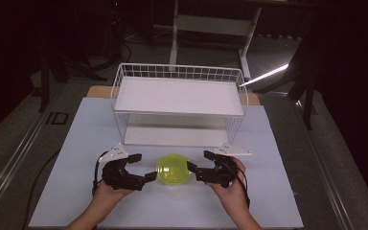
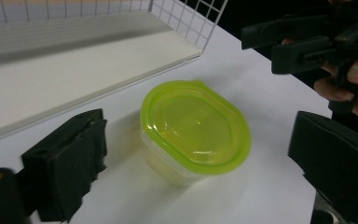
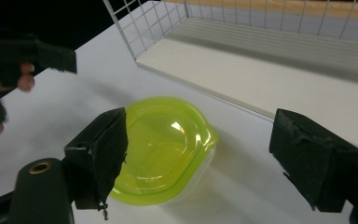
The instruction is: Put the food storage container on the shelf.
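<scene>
While both grippers flank it, the lidded green container [image 1: 173, 169] sits untouched on the white worktop [image 1: 278, 201], near the front edge and just in front of the wire shelf rack [image 1: 179, 103]. From the high view, the left gripper [image 1: 140, 167] stands at its left and the right gripper [image 1: 196, 167] at its right — both with jaws spread wide, holding nothing. No grasp is made yet; closing on the container, and whatever placement follows, is judged to remain.

Left gripper view: the container [image 2: 195, 128], lid on, lies between the open jaws and clear of both pads, with the rack's lower board [image 2: 74, 74] just behind it and the right gripper [image 2: 284, 42] at the far side.

Right gripper view: the container [image 3: 168, 144] lies low between the wide jaws, one pad overlapping it in view — contact cannot be confirmed. The rack's wire side [image 3: 154, 23] stands close behind; nothing else obstructs.
</scene>
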`<state>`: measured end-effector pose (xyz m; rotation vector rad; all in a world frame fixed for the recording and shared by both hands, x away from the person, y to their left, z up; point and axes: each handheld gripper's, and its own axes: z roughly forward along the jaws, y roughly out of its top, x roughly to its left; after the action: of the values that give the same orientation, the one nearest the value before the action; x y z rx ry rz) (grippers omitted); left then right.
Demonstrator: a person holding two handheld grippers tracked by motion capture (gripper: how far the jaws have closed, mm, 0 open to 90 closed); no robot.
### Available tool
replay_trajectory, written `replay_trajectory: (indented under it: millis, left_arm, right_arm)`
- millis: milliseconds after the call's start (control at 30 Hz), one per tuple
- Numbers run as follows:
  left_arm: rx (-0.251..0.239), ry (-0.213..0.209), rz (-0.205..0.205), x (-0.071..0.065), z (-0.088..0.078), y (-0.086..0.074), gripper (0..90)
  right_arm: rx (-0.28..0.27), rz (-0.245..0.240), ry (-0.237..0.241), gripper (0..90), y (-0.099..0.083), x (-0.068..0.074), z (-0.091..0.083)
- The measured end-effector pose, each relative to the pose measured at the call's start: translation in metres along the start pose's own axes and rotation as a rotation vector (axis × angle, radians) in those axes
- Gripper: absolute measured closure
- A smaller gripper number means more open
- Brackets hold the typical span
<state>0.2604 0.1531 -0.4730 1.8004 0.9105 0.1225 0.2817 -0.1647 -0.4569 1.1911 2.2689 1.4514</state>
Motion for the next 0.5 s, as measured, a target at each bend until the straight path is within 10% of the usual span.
replay_trajectory:
  millis: [500]
  left_arm:
    - [0.139, 0.104, -0.153, 0.010, 0.035, -0.013, 35.1]
  right_arm:
    - [0.107, 0.064, -0.026, 43.7, -0.017, -0.008, 0.034]
